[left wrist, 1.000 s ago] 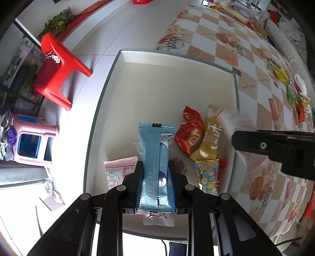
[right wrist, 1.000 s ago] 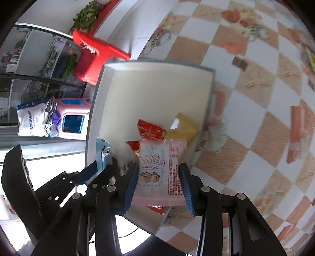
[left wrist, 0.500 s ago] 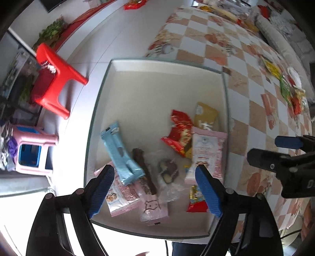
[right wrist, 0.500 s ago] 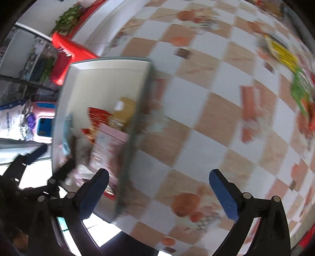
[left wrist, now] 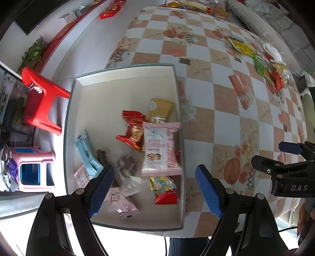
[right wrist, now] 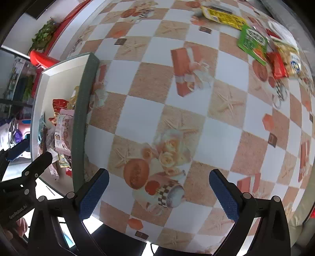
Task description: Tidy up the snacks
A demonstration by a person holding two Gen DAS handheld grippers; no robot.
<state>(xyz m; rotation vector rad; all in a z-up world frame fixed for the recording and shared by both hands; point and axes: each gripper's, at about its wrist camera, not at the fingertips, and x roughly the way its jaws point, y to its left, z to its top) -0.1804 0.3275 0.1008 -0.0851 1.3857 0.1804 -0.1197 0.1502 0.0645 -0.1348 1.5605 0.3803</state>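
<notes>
A white box [left wrist: 126, 82] with a green rim sits at the table's left end and holds several snack packets: a light-blue packet [left wrist: 86, 153], a pink cranberry packet [left wrist: 160, 149], a red one [left wrist: 133, 132] and a golden one [left wrist: 159, 110]. My left gripper [left wrist: 153, 189] is open and empty above the box's near end. My right gripper [right wrist: 157, 195] is open and empty over the checked tablecloth, right of the box [right wrist: 82, 102]. More loose snacks, a green packet [right wrist: 252, 43], a yellow one [right wrist: 222, 15] and a red one [right wrist: 277, 65], lie at the far right.
The checked tablecloth [right wrist: 153, 82] covers the table. A red stool [left wrist: 41, 100] and a pink stool [left wrist: 31, 169] stand on the floor left of the table. The right gripper shows in the left wrist view [left wrist: 287, 165].
Both grippers opened and let their packets drop into the box: the blue packet from the left, the pink cranberry packet from the right. The right gripper swung right over the tablecloth.
</notes>
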